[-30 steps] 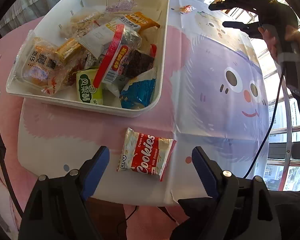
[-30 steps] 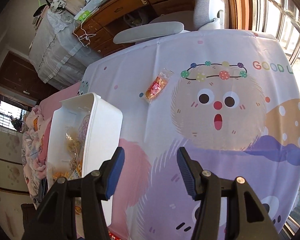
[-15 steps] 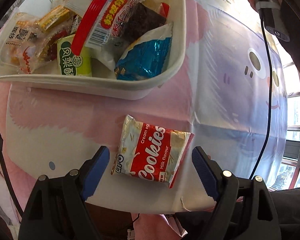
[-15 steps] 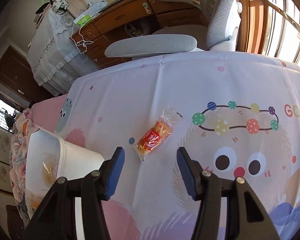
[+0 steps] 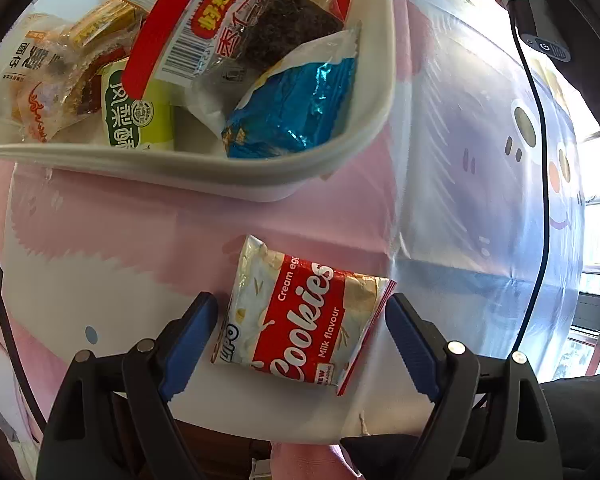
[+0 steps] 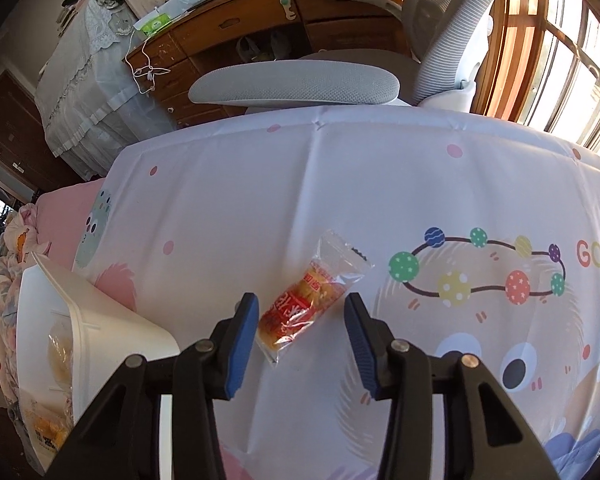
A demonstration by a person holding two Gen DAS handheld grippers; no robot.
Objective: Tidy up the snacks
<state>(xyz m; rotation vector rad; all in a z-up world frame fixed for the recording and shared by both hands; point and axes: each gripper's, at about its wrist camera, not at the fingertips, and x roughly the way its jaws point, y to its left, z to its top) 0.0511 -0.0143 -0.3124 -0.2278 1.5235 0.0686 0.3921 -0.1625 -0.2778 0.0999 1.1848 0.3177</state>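
In the left wrist view a red and white Cookies packet lies flat on the tablecloth near the table's near edge. My left gripper is open, its blue jaws either side of the packet. A white bin full of several snack packs sits just beyond. In the right wrist view a clear-wrapped orange snack lies on the cloth. My right gripper is open, its jaws straddling the snack's near end. The bin's end shows at left.
The right hand and its gripper body with a black cable cross the right side of the left wrist view. A grey office chair and a wooden desk stand beyond the table's far edge.
Both grippers have come down and forward. The left now brackets the Cookies packet; the right has closed in on the orange snack. Both stay open.
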